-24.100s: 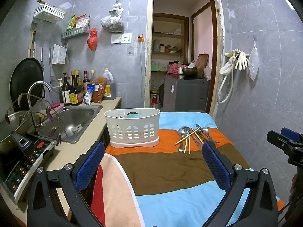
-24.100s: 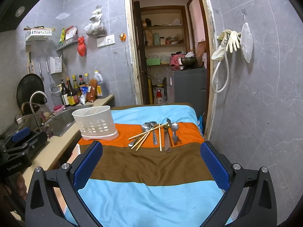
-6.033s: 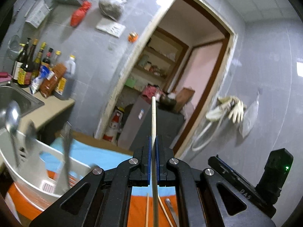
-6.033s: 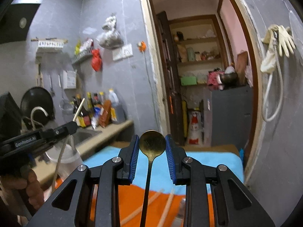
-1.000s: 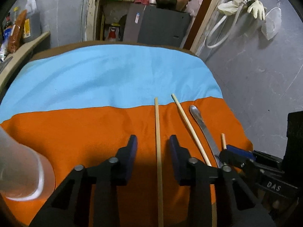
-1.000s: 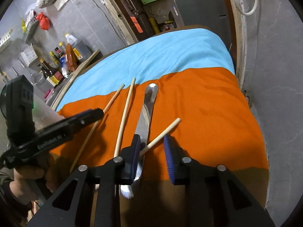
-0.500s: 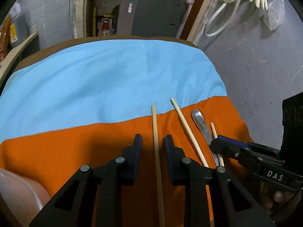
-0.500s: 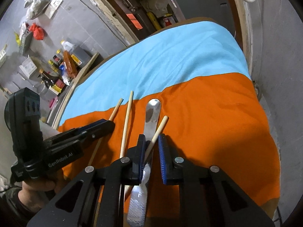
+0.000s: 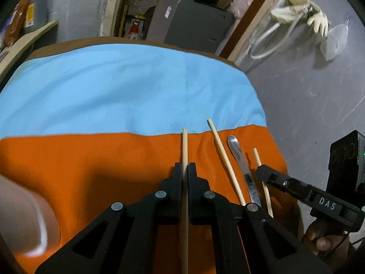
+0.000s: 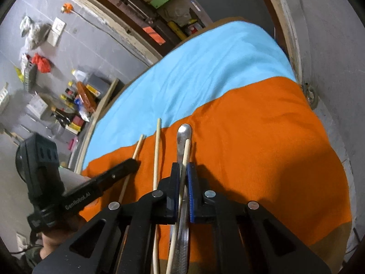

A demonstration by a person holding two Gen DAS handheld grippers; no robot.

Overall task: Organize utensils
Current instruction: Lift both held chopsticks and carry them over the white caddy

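Observation:
Three wooden chopsticks and a metal utensil lie on the orange band of the striped cloth [image 9: 91, 159]. My left gripper [image 9: 184, 167] is shut on the leftmost chopstick [image 9: 184, 146], low over the cloth. My right gripper [image 10: 182, 167] is shut on the rightmost chopstick [image 10: 186, 153], which lies across the metal utensil's handle [image 10: 183, 132]. A third chopstick [image 9: 220, 146] lies free between them; it also shows in the right wrist view [image 10: 157, 146]. The right gripper shows in the left wrist view [image 9: 264, 171], the left gripper in the right wrist view [image 10: 132, 163].
The white caddy [image 9: 20, 217] is a blur at the lower left of the left wrist view. The kitchen counter with bottles [image 10: 77, 105] runs along the table's left side. A grey cabinet [image 9: 196, 22] stands in the doorway behind. The grey wall is close on the right.
Both grippers have closed, each on a chopstick lying on the orange band. The right chopstick has swung more in line with the metal utensil.

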